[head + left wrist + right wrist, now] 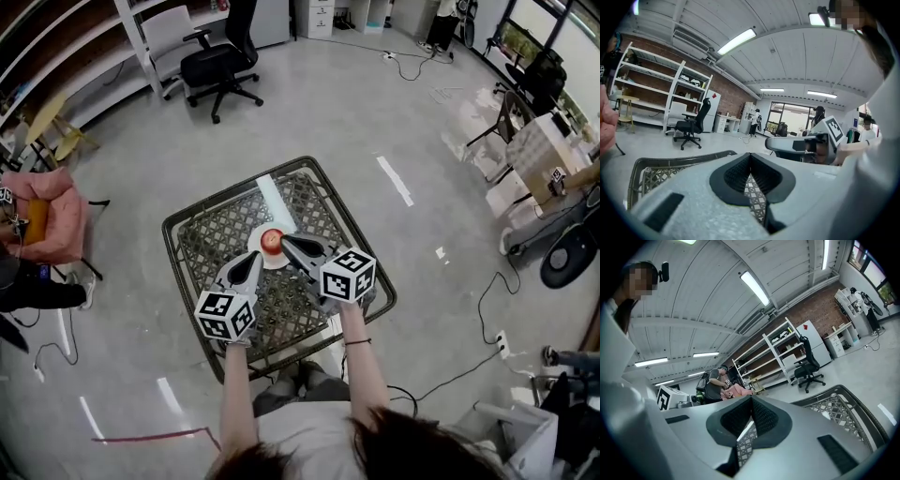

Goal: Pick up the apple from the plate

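Note:
A red apple (271,241) sits on a small white plate (254,237) in the middle of a dark lattice table (208,236). My left gripper (256,255) hovers just left of and nearer than the plate, jaws shut and empty. On the apple's right side, close beside it, my right gripper (285,241) is shut with nothing held. In the left gripper view the left gripper (750,155) has its tips together over the lattice, and the right gripper (769,143) shows beyond. The right gripper view has the right gripper (751,399) with tips meeting. Neither gripper view shows the apple.
A white strip (270,195) lies on the table beyond the plate. A black office chair (219,66) and white shelving (141,37) stand at the far left. A pink-covered seat (47,225) is left of the table, where a person (712,383) stands. Cables cross the floor at the right.

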The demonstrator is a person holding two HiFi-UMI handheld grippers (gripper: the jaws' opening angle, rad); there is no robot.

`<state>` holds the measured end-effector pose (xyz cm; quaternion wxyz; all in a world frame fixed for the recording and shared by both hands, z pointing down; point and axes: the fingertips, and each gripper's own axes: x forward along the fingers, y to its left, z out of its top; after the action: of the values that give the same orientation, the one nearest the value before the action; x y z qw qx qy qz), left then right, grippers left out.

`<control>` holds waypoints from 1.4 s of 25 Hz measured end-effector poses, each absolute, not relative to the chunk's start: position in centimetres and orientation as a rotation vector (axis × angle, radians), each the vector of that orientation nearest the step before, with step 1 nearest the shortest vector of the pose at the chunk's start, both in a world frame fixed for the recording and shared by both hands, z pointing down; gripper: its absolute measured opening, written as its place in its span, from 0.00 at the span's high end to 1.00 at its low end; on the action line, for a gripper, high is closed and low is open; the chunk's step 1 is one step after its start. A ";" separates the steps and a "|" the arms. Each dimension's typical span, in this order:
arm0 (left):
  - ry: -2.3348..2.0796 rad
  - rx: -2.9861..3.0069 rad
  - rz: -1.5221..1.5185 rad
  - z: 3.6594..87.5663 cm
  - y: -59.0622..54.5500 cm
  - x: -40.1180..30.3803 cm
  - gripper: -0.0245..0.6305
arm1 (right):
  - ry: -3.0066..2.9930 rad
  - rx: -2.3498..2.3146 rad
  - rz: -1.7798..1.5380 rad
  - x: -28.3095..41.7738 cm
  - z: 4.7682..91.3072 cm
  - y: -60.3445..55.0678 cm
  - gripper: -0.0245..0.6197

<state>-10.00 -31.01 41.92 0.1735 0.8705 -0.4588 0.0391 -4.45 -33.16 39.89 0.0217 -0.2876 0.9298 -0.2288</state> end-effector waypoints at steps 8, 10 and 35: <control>-1.275 2.461 0.165 43.9 -32.6 -10.0 0.95 | 2.913 -0.891 -0.738 -4.9 42.4 -34.6 0.95; -1.269 2.454 0.188 44.6 -32.7 -10.1 0.95 | 2.921 -0.893 -0.746 -5.0 43.1 -34.8 0.95; -1.251 2.410 0.339 54.2 -34.9 -10.1 0.94 | 2.924 -0.943 -0.814 -3.0 52.2 -36.9 0.95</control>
<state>-10.14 -34.92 54.19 0.2011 0.8628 -0.4477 0.1213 -3.02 -36.91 52.16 -0.0184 -0.2967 0.9198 -0.2560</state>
